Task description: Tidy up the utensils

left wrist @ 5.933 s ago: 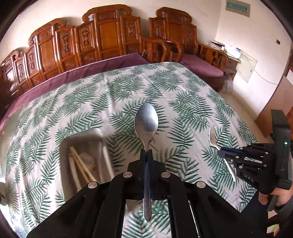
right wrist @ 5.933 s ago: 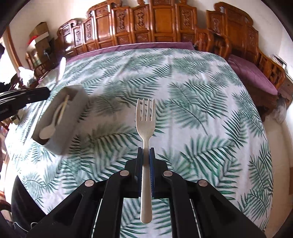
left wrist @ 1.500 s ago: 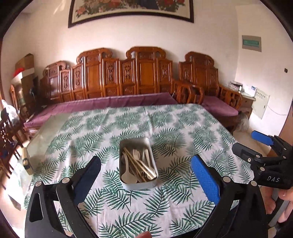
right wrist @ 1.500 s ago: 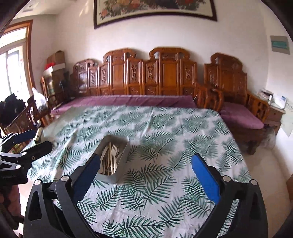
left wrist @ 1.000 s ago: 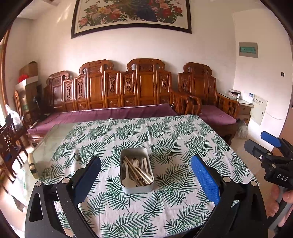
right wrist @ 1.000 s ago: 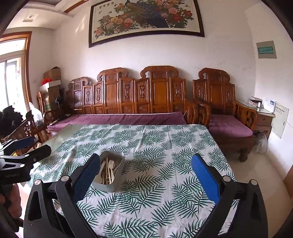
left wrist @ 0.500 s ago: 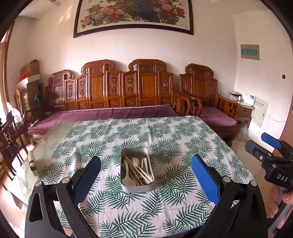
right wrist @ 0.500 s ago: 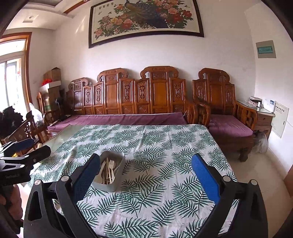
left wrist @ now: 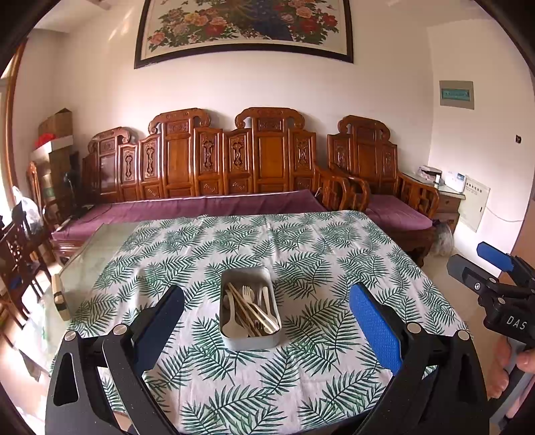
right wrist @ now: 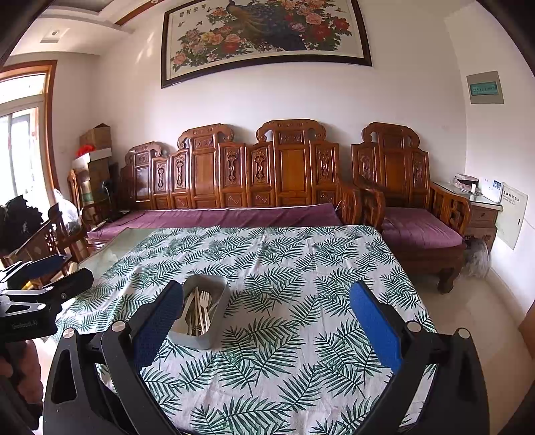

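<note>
With the utensils (left wrist: 250, 309) all lying in the grey tray (left wrist: 249, 339) mid-table, the task looks finished, so the sensible course is to hold the left gripper (left wrist: 267, 321) and right gripper (right wrist: 267, 321) spread wide, empty and well back from the tray

We counted one grey tray (left wrist: 249, 339), one fork (left wrist: 246, 293), two grippers, one tablecloth (left wrist: 301, 254) and one painting (left wrist: 247, 26).
</note>
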A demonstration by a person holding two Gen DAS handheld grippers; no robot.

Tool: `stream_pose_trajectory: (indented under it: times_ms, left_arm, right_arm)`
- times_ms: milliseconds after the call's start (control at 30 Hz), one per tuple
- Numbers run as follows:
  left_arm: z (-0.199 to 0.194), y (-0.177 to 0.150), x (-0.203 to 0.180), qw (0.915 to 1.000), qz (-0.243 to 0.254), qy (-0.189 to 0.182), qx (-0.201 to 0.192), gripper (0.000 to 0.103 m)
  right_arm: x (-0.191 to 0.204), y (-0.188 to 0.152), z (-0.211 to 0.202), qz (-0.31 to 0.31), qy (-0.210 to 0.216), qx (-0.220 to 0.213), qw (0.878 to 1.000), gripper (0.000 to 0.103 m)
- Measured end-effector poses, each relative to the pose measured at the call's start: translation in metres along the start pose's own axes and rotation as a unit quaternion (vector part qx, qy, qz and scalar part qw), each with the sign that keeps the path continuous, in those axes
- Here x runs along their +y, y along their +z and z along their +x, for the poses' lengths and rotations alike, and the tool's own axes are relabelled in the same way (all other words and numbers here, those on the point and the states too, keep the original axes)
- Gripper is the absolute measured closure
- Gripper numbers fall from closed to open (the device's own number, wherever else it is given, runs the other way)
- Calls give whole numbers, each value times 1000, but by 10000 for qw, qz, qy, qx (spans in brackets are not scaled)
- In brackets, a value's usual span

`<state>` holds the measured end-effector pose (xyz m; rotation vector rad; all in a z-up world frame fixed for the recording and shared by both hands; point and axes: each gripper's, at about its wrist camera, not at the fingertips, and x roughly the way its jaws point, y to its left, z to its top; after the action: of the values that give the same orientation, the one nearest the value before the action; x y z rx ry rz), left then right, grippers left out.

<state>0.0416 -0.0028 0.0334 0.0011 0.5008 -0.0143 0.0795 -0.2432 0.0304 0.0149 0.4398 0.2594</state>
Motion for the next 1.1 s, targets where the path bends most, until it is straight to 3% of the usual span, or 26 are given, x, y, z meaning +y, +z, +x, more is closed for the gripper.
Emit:
stream_pose_trajectory:
  times_ms: [1100]
  left_arm:
    - [-4,0,1,10000,-18,14,-55,8]
  right_arm:
    - [3,-3,0,17,9,11,10000,3]
